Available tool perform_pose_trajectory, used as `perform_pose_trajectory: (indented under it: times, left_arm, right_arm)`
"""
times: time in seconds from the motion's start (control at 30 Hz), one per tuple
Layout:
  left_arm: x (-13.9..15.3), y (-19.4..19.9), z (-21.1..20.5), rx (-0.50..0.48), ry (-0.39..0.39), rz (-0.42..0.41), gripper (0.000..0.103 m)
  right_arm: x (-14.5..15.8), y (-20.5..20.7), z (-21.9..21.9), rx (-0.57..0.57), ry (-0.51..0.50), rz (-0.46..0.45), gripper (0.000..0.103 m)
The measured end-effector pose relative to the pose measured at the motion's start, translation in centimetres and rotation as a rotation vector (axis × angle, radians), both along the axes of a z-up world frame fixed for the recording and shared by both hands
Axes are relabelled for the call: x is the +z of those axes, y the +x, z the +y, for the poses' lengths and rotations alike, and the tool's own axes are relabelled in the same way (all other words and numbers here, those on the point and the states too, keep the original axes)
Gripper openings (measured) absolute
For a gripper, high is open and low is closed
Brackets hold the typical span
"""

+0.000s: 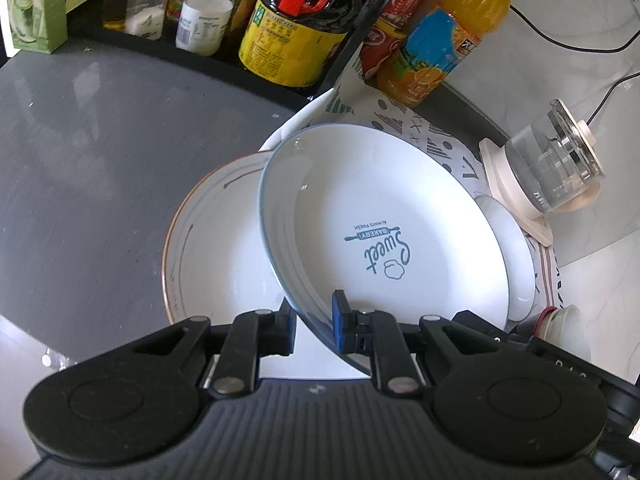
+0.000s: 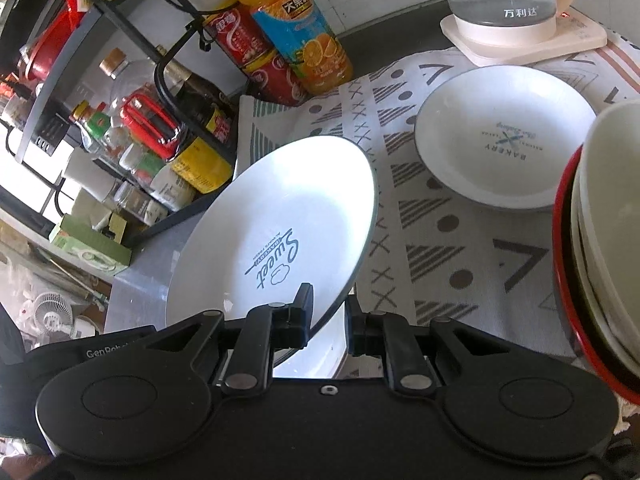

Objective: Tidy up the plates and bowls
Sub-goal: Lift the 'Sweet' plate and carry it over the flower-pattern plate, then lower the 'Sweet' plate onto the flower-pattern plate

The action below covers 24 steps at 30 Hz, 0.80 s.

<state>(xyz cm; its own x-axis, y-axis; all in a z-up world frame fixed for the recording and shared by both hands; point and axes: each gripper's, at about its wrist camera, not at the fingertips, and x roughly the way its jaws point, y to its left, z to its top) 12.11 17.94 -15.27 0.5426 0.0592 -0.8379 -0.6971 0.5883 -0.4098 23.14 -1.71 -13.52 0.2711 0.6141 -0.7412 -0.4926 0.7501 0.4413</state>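
Bottles (image 1: 280,36) crowded a black rack ahead of the left tongs (image 1: 316,320), orange-rimmed plate (image 1: 208,248) below-left, both tongs pinched white blue-rimmed "Sweet" plates (image 1: 380,232), right tongs (image 2: 328,320) lifted theirs (image 2: 276,240) tilted, stacked bowls (image 2: 600,240) close right, patterned cloth (image 2: 440,240) open ahead.

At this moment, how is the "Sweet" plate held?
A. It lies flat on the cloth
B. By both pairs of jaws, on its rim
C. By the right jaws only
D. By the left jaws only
B: the left gripper and the right gripper each pinch the Sweet plate at its rim, tilted.
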Motion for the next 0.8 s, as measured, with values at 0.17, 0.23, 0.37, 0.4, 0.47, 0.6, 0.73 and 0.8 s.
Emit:
perform_pose_trajectory:
  times: [0.17,0.23,0.37,0.4,0.47,0.6,0.73,0.8]
  left_arm:
    - [-0.1,-0.7,-0.6,0.004,-0.003,0.009,0.016]
    - [-0.2,-1.0,-0.7,0.003,-0.006,0.014,0.016]
    - [-0.3,-1.6,-0.8,0.007,-0.008,0.025,0.016]
    - [-0.4,-1.7,-0.7,0.009,-0.01,0.028,0.016]
    - [-0.5,-2.0,-0.6,0.013,-0.018,0.037,0.016]
    - [-0.6,-2.3,-0.5,0.015,-0.023,0.044,0.016]
    - [-0.8,-2.3,-0.4,0.016,-0.029,0.055,0.017]
    - [-0.9,-2.3,-0.3,0.02,-0.035,0.068,0.018]
  right_arm:
    - [-0.2,-0.7,-0.5,0.004,0.003,0.004,0.016]
    - [-0.3,-1.0,-0.6,0.004,0.005,0.006,0.016]
    - [-0.6,-1.7,-0.7,0.011,0.001,0.011,0.016]
    - [-0.7,-1.8,-0.6,0.016,-0.001,0.011,0.016]
    - [-0.9,-2.0,-0.5,0.02,-0.002,0.015,0.016]
    - [-1.1,-2.2,-0.4,0.025,-0.004,0.019,0.017]
    - [-1.4,-2.3,-0.2,0.026,-0.006,0.02,0.017]
    - [-1.4,-2.4,-0.1,0.029,-0.01,0.017,0.017]
